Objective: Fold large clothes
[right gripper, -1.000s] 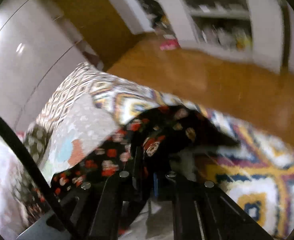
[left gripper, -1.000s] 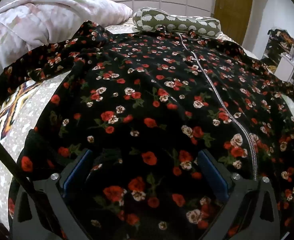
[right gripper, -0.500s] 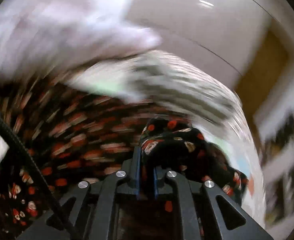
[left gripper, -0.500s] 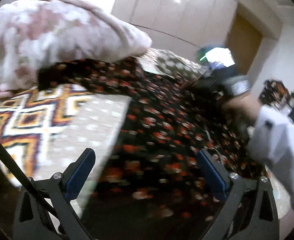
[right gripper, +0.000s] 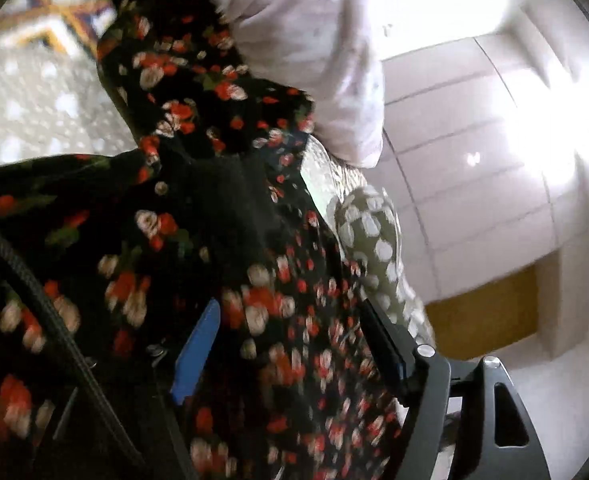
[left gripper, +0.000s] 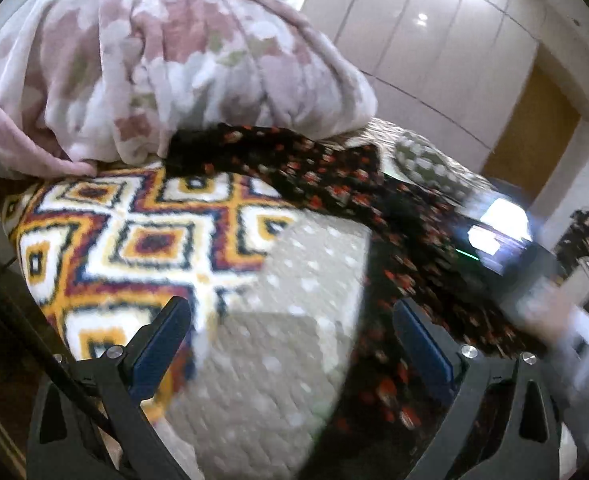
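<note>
A black garment with red and white flowers (left gripper: 378, 216) lies spread on the bed, one sleeve reaching left under the pink blanket. My left gripper (left gripper: 290, 332) is open and empty above the patterned bedspread, at the garment's left edge. My right gripper (right gripper: 290, 344) is open, low over the garment (right gripper: 198, 128), with the fabric between and beneath its blue-padded fingers (right gripper: 196, 354). The right gripper and the hand holding it show blurred at the right of the left wrist view (left gripper: 506, 264).
A bunched pink and white blanket (left gripper: 142, 64) lies at the bed's far left. A green pillow with white spots (right gripper: 374, 240) lies at the head. The bedspread (left gripper: 142, 240) has an orange and navy diamond pattern. White wardrobe doors (left gripper: 434, 40) and a wooden door (left gripper: 534, 136) stand behind.
My right gripper carried a fold of the garment across the bed, then opened and let it go. My left gripper swung left off the garment, over the bedspread.
</note>
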The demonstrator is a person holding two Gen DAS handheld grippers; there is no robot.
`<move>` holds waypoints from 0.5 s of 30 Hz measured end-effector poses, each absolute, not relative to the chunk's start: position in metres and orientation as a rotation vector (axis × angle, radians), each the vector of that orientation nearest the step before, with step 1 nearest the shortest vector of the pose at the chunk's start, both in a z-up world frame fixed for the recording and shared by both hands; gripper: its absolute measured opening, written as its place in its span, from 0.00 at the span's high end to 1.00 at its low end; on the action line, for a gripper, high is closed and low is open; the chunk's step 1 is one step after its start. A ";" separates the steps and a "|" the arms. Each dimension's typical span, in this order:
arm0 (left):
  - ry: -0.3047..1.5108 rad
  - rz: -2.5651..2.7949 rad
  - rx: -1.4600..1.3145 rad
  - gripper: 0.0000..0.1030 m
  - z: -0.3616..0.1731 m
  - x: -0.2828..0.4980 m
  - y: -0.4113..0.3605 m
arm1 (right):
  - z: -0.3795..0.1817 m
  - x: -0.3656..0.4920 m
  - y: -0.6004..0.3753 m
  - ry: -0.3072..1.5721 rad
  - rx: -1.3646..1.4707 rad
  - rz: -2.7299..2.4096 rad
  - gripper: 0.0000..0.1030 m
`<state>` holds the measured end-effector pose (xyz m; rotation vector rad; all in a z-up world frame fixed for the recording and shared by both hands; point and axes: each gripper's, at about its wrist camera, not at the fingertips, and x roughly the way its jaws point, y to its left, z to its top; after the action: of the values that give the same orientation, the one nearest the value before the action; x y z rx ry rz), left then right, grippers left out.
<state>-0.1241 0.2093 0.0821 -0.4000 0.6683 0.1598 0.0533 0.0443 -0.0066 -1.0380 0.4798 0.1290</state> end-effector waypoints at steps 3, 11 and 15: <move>0.677 0.192 -0.420 0.02 0.083 -0.088 0.234 | 0.017 0.028 0.013 0.528 -0.862 0.188 0.24; 0.720 0.441 -0.442 0.03 0.060 0.014 0.311 | 0.039 -0.018 -0.088 0.693 -0.395 0.265 0.24; 0.608 0.511 -0.262 0.03 0.074 0.015 0.317 | 0.028 -0.028 -0.140 0.774 -0.218 0.209 0.24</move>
<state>0.0148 0.3170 0.0737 -0.2620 0.6083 0.5109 -0.0284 -0.1405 0.0275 -0.2180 0.7743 0.2092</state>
